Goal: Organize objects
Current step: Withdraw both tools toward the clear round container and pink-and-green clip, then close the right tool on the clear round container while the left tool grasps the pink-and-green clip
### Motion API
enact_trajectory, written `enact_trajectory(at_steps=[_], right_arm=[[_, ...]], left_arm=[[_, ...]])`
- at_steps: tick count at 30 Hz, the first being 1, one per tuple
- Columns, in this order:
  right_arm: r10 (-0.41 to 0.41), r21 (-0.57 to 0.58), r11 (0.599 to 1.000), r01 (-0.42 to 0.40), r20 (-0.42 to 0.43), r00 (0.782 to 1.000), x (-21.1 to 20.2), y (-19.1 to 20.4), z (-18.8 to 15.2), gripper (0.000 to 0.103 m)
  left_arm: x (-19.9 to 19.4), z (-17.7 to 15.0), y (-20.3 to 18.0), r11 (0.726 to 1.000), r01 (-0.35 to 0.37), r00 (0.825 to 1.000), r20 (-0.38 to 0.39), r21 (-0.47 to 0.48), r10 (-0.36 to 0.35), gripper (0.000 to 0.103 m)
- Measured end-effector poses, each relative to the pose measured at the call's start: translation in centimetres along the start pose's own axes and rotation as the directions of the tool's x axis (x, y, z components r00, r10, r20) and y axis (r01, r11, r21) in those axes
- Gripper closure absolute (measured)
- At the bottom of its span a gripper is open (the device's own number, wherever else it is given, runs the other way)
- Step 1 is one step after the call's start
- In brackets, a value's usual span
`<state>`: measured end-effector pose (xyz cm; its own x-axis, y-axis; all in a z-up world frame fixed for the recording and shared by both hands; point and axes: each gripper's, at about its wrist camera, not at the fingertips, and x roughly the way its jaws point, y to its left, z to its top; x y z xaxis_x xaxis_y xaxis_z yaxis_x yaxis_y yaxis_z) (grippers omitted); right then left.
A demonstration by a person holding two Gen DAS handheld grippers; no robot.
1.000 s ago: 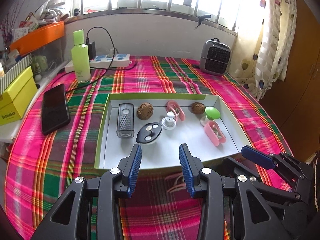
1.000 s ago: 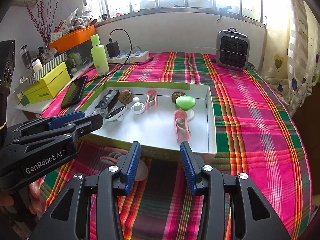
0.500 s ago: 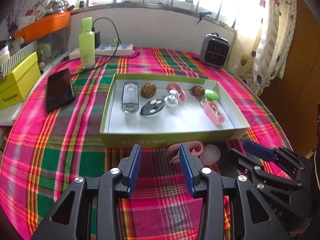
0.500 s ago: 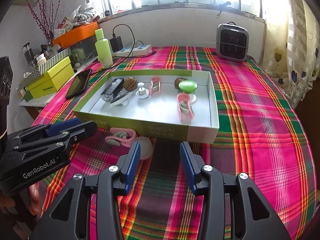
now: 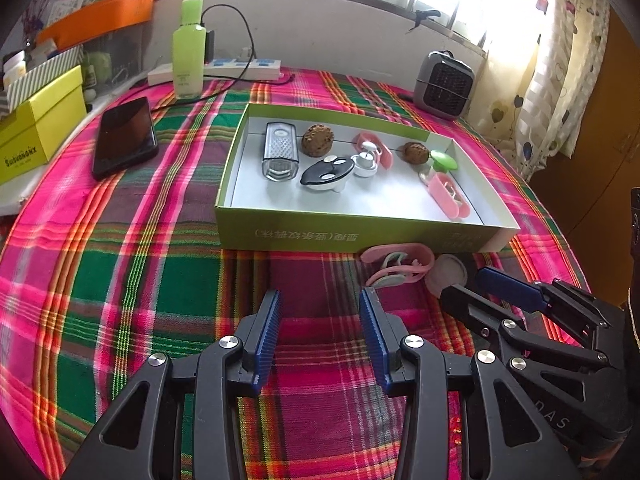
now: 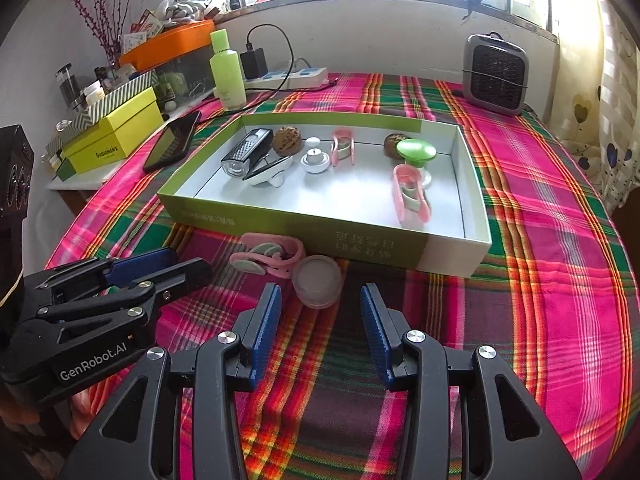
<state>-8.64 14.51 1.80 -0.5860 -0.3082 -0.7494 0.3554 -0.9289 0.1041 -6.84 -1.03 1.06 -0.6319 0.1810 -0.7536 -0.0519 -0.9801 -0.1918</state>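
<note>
Tools empty: left tool (image 5: 320,300) opening, right tool (image 6: 320,298) released. I keep both low because the pink clip (image 6: 268,258) and round lid (image 6: 318,280) lie just ahead, outside the box (image 6: 452,250).

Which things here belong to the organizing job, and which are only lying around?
Job: green tray with the small items in it; pink clip and clear round lid on the cloth before it.

Lying about: phone, green bottle, power strip, small heater, yellow box.
</note>
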Motion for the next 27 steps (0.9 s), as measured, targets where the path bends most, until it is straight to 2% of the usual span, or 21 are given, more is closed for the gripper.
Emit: enact_trajectory(at_steps=[11,18,22,27], right_arm=[[0.002,-0.041,0.999,-0.004,-0.041,0.999,1.5,0.4,0.5,0.06],[0.013,-0.004,1.0,-0.014,-0.037,0.999,1.5,-0.4,0.6,0.061],[0.013,-0.002,1.0,-0.013,-0.036,0.999,1.4,-0.5,0.6,0.072],[0.009,0.001,1.0,-0.009,-0.033,0.999,1.3,-0.7,0.5,0.073]], left_arm=[[0.3,0.2,0.2,1.0,0.015,1.0,-0.013,-0.003,-0.015,0.06],[0.8,0.7,0.0,0.999,0.031,0.999,-0.019,0.01,-0.031,0.059],[1.0,0.9,-0.4,0.999,0.032,0.999,-0.022,0.027,-0.032,0.059],[1.3,1.1,-0.9,0.998,0.041,0.999,-0.024,0.052,-0.04,0.059]])
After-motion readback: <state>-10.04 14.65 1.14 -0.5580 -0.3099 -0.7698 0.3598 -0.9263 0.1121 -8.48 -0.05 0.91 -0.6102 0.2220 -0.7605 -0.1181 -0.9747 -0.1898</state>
